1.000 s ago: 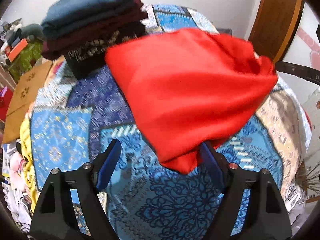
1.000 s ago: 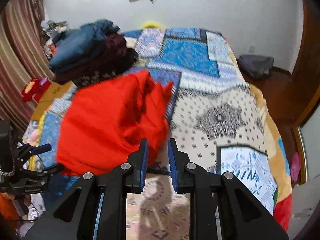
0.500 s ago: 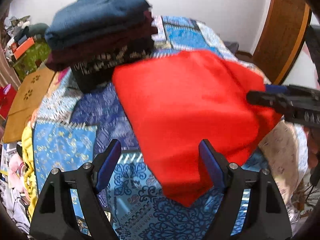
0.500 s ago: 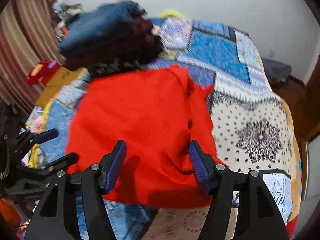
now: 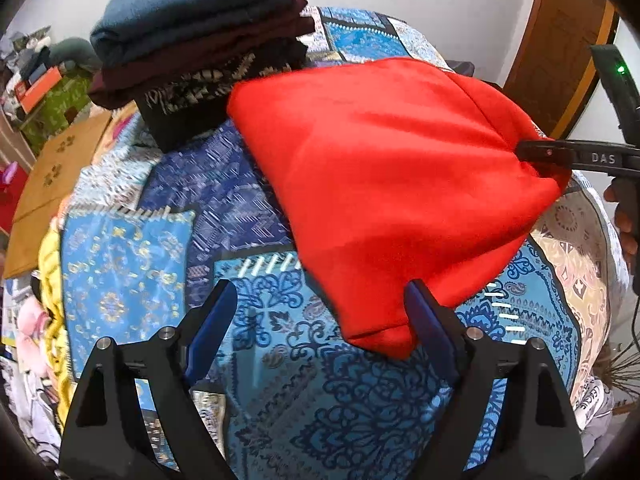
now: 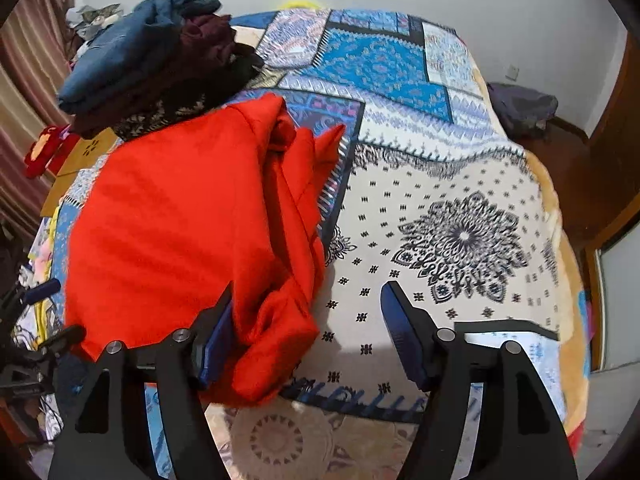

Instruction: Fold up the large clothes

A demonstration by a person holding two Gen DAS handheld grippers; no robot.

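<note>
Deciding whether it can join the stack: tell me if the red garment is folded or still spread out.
Folded, loosely. The red garment lies doubled into a compact block on the bedspread, but its right edge is bunched and wrinkled.

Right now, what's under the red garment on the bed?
The red garment lies on the patchwork bedspread, whose blue and white panels show around it. Whether anything else lies beneath is hidden. The folded stack sits behind it.

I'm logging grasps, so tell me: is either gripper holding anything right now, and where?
Nothing is held. Both the left gripper and right gripper are open, each at a near corner of the red garment.
</note>
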